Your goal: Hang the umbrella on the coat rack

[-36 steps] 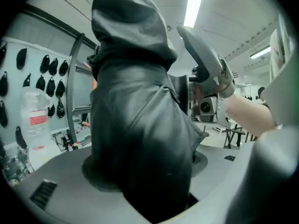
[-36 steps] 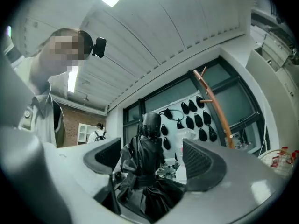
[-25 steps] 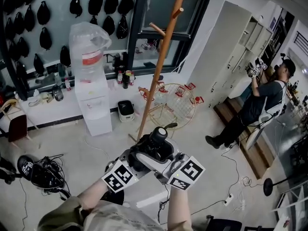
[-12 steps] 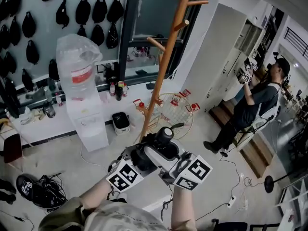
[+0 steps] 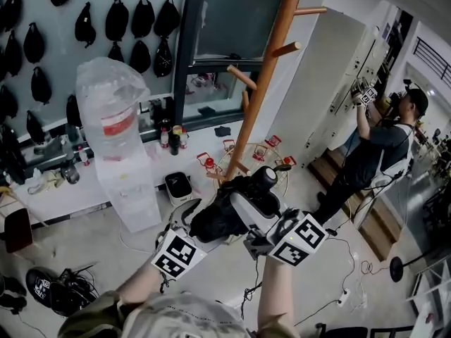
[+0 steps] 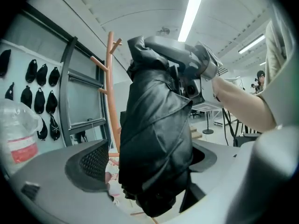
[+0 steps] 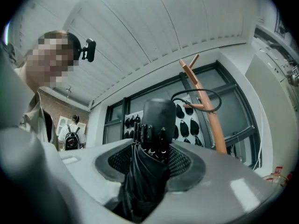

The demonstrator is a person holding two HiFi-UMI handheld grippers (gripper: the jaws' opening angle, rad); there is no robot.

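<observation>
The wooden coat rack (image 5: 272, 69) is the largest thing in the head view. Its pole climbs from the middle of the frame toward 1 o'clock, and bare pegs (image 5: 285, 48) stick out on both sides. The folded black umbrella (image 5: 220, 218) sits just at 6 o'clock of the rack's lower pole. It is carried off the floor with its round handle end aimed at 1 o'clock and is not yet on any peg.

The main risk, as I judge it, is that the bundle is passing to a single grip. If that grip sits loosely on slick fabric and ribs, the umbrella could pivot, sag or slide out before it reaches the rack. A hurried swing could also knock the pole, or let the strap miss the short peg.

The left gripper (image 6: 148, 171), at 7 o'clock of the umbrella, has just been opening, and its jaws now stand wide apart. The canopy hangs between them, with a visible gap on the 9 o'clock pad, so nothing is pinched there.

The right gripper (image 7: 152, 164), at 5 o'clock, has just been closing. Its jaws are clamped on the umbrella just below the handle, with both pads against the ribs.

A thin strap loop (image 7: 220, 98) arcs from the handle cap toward 2 o'clock and appears close to a peg.
</observation>
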